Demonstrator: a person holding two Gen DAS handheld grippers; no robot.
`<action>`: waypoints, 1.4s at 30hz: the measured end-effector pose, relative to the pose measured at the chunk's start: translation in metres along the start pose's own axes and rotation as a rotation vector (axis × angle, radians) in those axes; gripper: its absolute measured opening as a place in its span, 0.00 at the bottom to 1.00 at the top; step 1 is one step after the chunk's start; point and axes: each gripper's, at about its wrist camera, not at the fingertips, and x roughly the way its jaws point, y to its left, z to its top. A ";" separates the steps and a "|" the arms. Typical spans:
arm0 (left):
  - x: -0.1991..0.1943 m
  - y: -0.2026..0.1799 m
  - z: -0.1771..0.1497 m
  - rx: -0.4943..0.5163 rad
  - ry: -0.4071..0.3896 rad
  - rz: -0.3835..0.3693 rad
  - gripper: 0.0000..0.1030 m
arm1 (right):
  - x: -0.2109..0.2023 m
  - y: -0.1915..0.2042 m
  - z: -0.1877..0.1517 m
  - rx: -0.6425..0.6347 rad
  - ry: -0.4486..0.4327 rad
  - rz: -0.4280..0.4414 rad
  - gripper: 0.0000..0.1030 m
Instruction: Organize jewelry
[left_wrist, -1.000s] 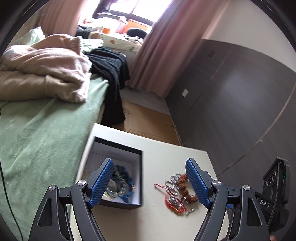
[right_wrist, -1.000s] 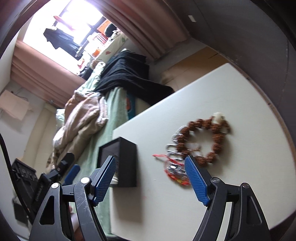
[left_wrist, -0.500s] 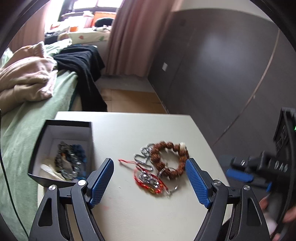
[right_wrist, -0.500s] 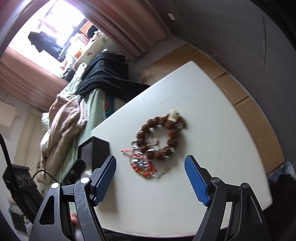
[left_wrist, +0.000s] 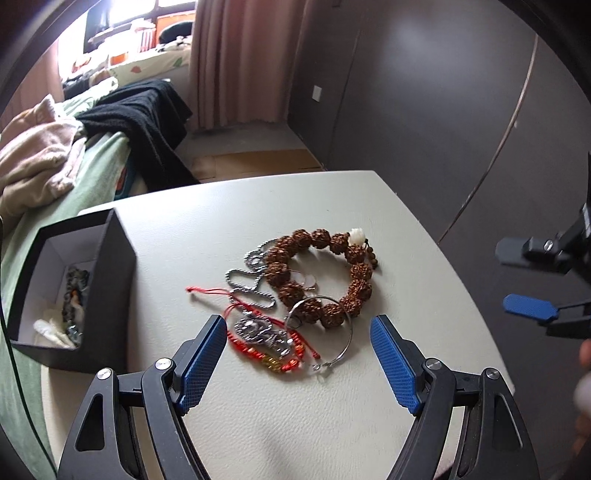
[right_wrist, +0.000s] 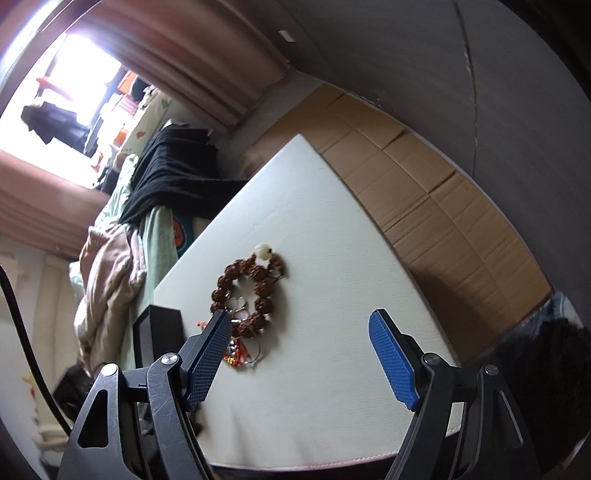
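A pale worktop (left_wrist: 295, 424) is shown from two wrist cameras, each looking down along a pair of blue-padded fingers.

Left view: the left hand-held gripper (left_wrist: 299, 363) is held above the near part of the worktop with its jaws spread wide and nothing grasped; a tangle of jewelry lies just beyond and between the fingertips without being touched by them. The tangle is made up of a brown beaded bracelet (left_wrist: 325, 273) with one white bead, a silver chain (left_wrist: 251, 280) beside it, a red cord bracelet (left_wrist: 269, 350) with a silver charm, and a thin silver bangle (left_wrist: 332, 332) lying partly over the beads. A black box (left_wrist: 107, 291) with a white interior stands on the worktop's left edge, near the tangle but apart from it; some jewelry is seen inside, though the pieces cannot be told apart. Part of the right tool is visible at the right margin.

Right view: the right hand-held gripper (right_wrist: 297, 363) is likewise released, its jaws wide apart and empty. Its left finger overlaps the tangle in the picture; contact cannot be told. The beaded bracelet (right_wrist: 247, 291) lies beyond it, the box (right_wrist: 162, 343) to the left.

A bed (left_wrist: 55, 192) with a green sheet and heaped clothing adjoins the worktop.
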 end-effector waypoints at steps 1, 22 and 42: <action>0.002 -0.003 0.000 0.010 0.000 0.001 0.78 | 0.000 -0.002 0.001 0.009 0.000 -0.001 0.78; 0.036 -0.029 -0.010 0.168 0.038 0.115 0.50 | 0.011 -0.010 0.009 0.036 0.057 0.011 0.83; -0.026 0.033 0.016 -0.028 -0.094 0.066 0.50 | 0.038 0.022 -0.002 -0.062 0.073 0.004 0.83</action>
